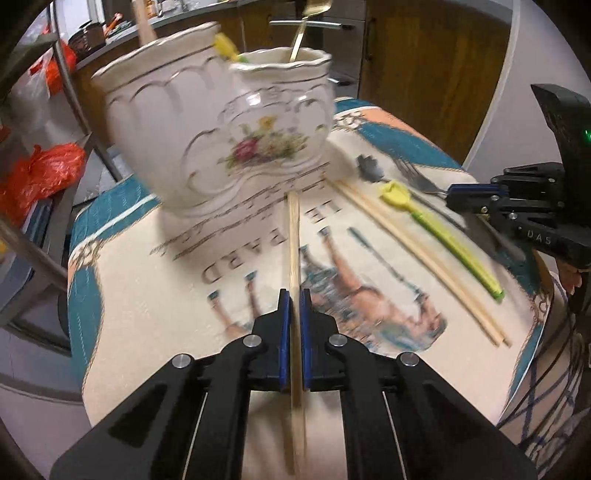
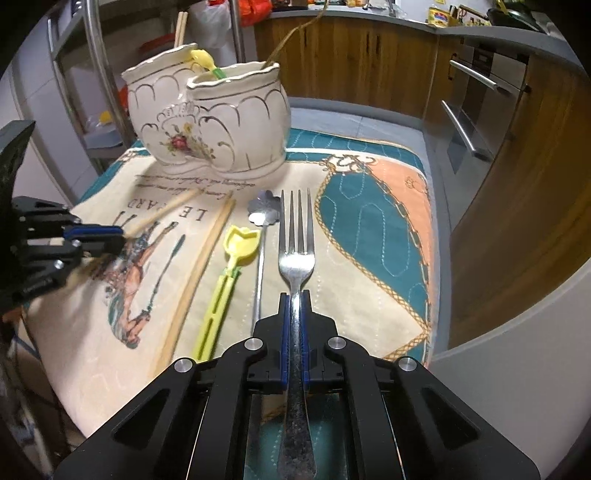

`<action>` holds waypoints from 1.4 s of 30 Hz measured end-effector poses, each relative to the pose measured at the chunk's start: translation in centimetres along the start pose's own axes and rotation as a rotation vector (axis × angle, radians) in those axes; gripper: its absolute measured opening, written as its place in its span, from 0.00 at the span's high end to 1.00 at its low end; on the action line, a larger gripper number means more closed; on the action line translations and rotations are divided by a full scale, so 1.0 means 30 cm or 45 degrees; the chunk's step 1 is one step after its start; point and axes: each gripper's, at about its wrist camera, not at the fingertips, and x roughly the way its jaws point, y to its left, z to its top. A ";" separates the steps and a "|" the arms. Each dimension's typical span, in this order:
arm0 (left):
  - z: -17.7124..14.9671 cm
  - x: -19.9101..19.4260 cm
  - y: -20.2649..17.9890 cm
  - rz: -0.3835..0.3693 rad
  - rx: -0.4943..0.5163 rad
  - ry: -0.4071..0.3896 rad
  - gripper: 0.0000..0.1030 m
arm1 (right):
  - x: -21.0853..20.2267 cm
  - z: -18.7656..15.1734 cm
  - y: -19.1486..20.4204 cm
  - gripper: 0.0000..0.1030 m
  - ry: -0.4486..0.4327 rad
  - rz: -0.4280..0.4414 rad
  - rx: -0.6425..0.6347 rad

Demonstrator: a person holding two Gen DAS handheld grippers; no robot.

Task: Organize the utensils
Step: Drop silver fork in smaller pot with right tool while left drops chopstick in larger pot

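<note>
**Both grippers closed on utensils in front of the ceramic holder**

The left gripper (image 1: 294, 295) is closed on a wooden chopstick (image 1: 293, 240), which is clamped between the blue pads and points toward the ceramic holder (image 1: 221, 122); its far end is seen just short of the holder's base. The right gripper (image 2: 294, 299) is closed on a metal fork (image 2: 296, 254), held by the handle with the tines pointed toward the holder and apart from it.

Between the two held utensils, in front of the holder, a pair of chopsticks (image 2: 201, 266) is laid on the printed cloth (image 2: 369, 229), with a yellow-green plastic utensil (image 2: 225, 291) just beside it and a flower-headed metal spoon (image 2: 264, 210) beside that, next to the fork.

The holder is made of two joined white pots with gold trim and a flower motif. A yellow-headed utensil (image 2: 202, 57) and a gold-handled utensil (image 1: 301, 33) are seen standing in the pots, and chopstick ends (image 2: 180, 27) rise from the rear pot. The cloth is spread over the table (image 2: 428, 140) beneath the holder.
</note>
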 end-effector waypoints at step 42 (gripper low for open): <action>0.478 -0.345 0.290 -0.074 -0.262 -1.066 0.94 | -0.258 0.502 0.080 0.94 -0.816 0.116 0.088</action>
